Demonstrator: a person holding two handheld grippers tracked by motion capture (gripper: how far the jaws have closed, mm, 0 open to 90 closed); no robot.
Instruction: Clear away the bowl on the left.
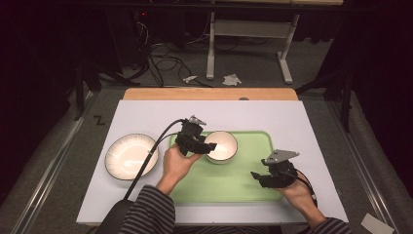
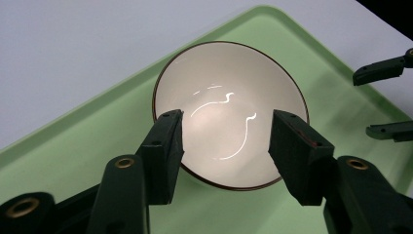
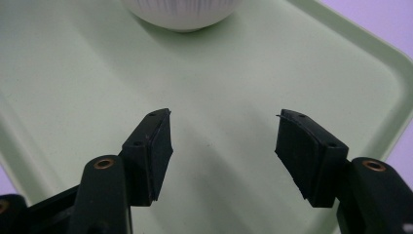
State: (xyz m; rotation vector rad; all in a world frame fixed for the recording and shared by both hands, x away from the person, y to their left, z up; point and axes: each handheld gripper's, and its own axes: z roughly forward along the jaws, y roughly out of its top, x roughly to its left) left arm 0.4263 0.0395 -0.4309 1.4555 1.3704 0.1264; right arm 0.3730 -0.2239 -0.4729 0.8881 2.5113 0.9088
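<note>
Sitting upright on the green tray (image 1: pixel 243 185), toward its far left corner, the white bowl (image 1: pixel 221 145) looks like glazed ceramic: stiff, smooth and probably slippery, heavy enough to tip if pinched off-centre, and likely to chip if knocked against the tray's raised rim. Its thin dark-edged lip seems the sensible place to take hold, one jaw inside and one outside the wall. The left gripper (image 1: pixel 202 145) hangs at the bowl's left side with its jaws spread wide; in the left gripper view they frame the bowl's near lip (image 2: pixel 229 183), but whether either pad touches the rim cannot be told. The right gripper (image 1: pixel 267 175) hovers over bare tray on the bowl's right and nearer the person, jaws also apart and holding nothing. Room around the bowl is generous: the tray's right half and near side lie bare, and only the tray rim just behind and left of the bowl crowds it. Beyond that rim, left of the bowl, a white plate (image 1: pixel 131 156) rests on the pale surface (image 1: pixel 146 114), which would limit a leftward sweep.
</note>
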